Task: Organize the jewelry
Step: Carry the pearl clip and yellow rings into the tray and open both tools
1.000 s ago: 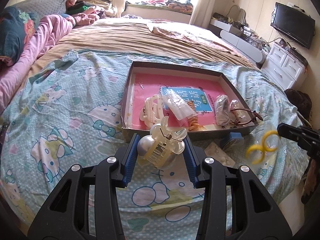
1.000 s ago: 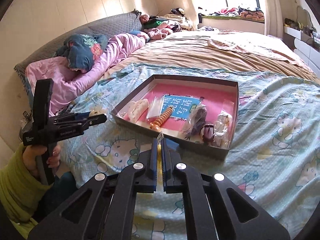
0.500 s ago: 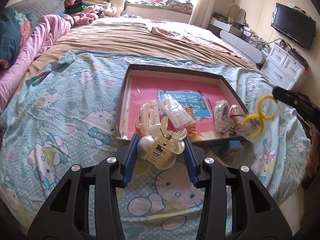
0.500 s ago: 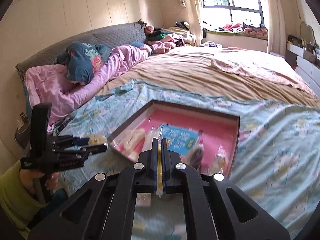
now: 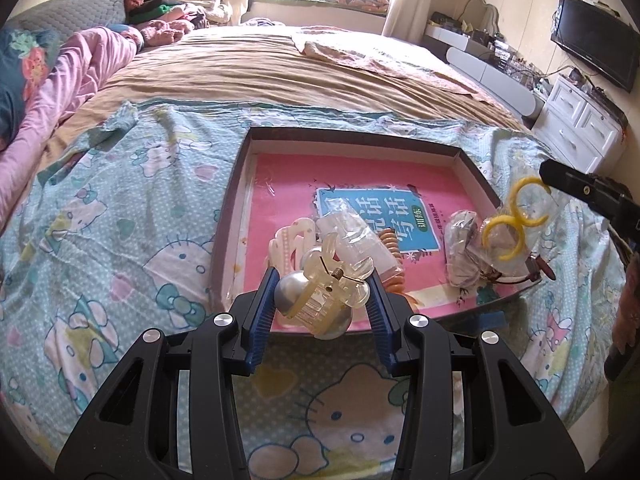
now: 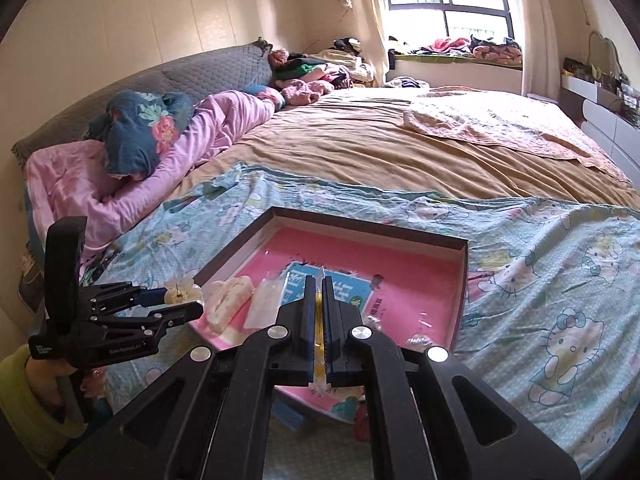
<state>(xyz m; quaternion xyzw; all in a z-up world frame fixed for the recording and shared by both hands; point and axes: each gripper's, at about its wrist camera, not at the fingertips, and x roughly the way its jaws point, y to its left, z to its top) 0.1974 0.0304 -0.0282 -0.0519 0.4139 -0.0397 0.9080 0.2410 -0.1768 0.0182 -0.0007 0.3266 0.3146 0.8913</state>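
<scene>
Translucent cream plastic, with a silvery pearl ball on one side — that is the claw hair clip (image 5: 322,294) pinched between the blue pads of the left gripper (image 5: 320,300), which is clamped on it and angled down over the near edge of the shallow dark-rimmed cardboard tray with the pink floor (image 5: 240,184). In the right wrist view that left gripper (image 6: 180,300) shows from the side at the tray's near left corner, its black handle upright in a hand (image 6: 48,372) with a yellow-green sleeve (image 6: 24,396) at the wrist. The right gripper (image 6: 319,320) has its jaws pressed together on the thin edge of a clear plastic bag holding yellow ring-shaped pieces (image 5: 512,220); seen from the left wrist camera, the bag hangs from the black gripper tip (image 5: 560,178) at the tray's right side, above the items there. From its own camera only a sliver of yellow and crinkled film (image 6: 319,344) shows between the pads, and the fingers hide much of the tray's near half. Inside the tray lie a blue printed card (image 5: 376,220), a cream scalloped hair clip (image 5: 288,240), a small clear packet (image 5: 352,240), an orange coiled hair tie (image 5: 390,240) mostly hidden under that packet, and crumpled clear bags (image 5: 464,248) at the right whose contents are hard to make out. The tray rests on a light-blue cartoon-cat bedsheet (image 5: 120,240); a blue object (image 5: 490,320) peeks out beneath its near right corner, mostly covered.
</scene>
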